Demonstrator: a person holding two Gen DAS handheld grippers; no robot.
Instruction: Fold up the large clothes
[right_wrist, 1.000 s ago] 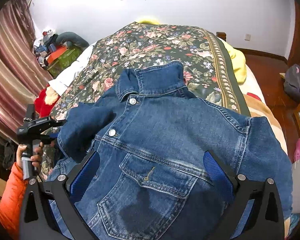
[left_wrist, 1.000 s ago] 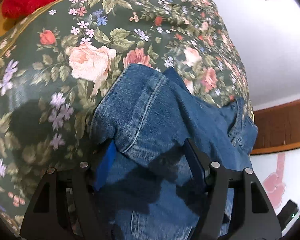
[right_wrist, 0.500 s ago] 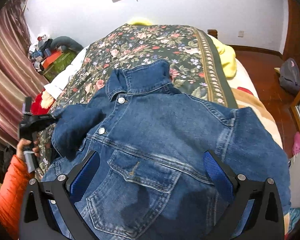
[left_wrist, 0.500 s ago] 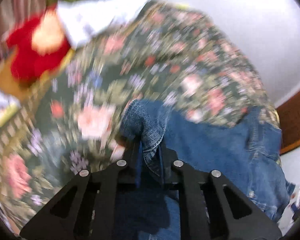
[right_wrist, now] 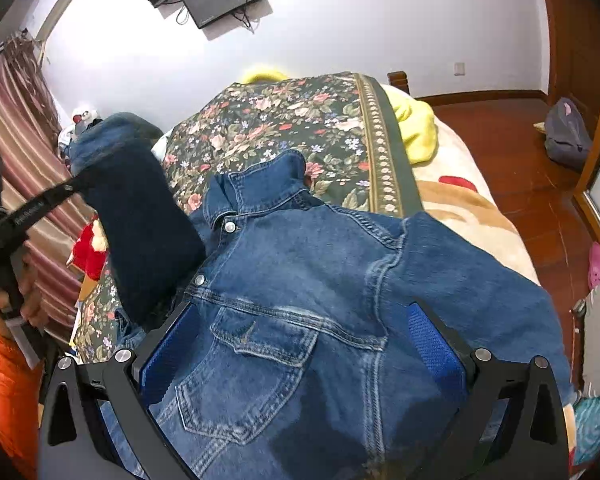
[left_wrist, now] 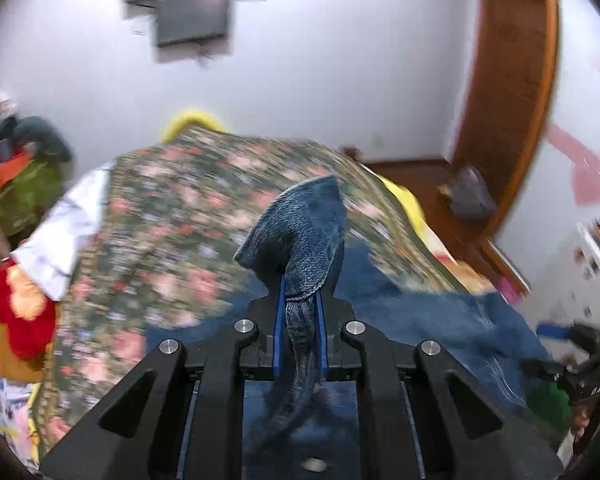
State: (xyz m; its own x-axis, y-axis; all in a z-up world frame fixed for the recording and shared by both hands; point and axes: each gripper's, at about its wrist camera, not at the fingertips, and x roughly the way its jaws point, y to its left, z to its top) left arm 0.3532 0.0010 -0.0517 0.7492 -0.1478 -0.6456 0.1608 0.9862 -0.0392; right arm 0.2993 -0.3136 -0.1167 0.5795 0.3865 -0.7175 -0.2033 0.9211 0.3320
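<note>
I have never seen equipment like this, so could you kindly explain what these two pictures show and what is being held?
No robot here: a person holds a two-finger gripper in each hand, each with a fisheye camera looking along its fingers. The left camera's blurred picture shows the left gripper shut on a denim sleeve. The right camera's picture shows the right gripper open above a denim jacket, which lies on a floral bedspread. That picture also shows the sleeve lifted at the left, above the bedspread, by the person's hand in an orange sleeve.
</note>
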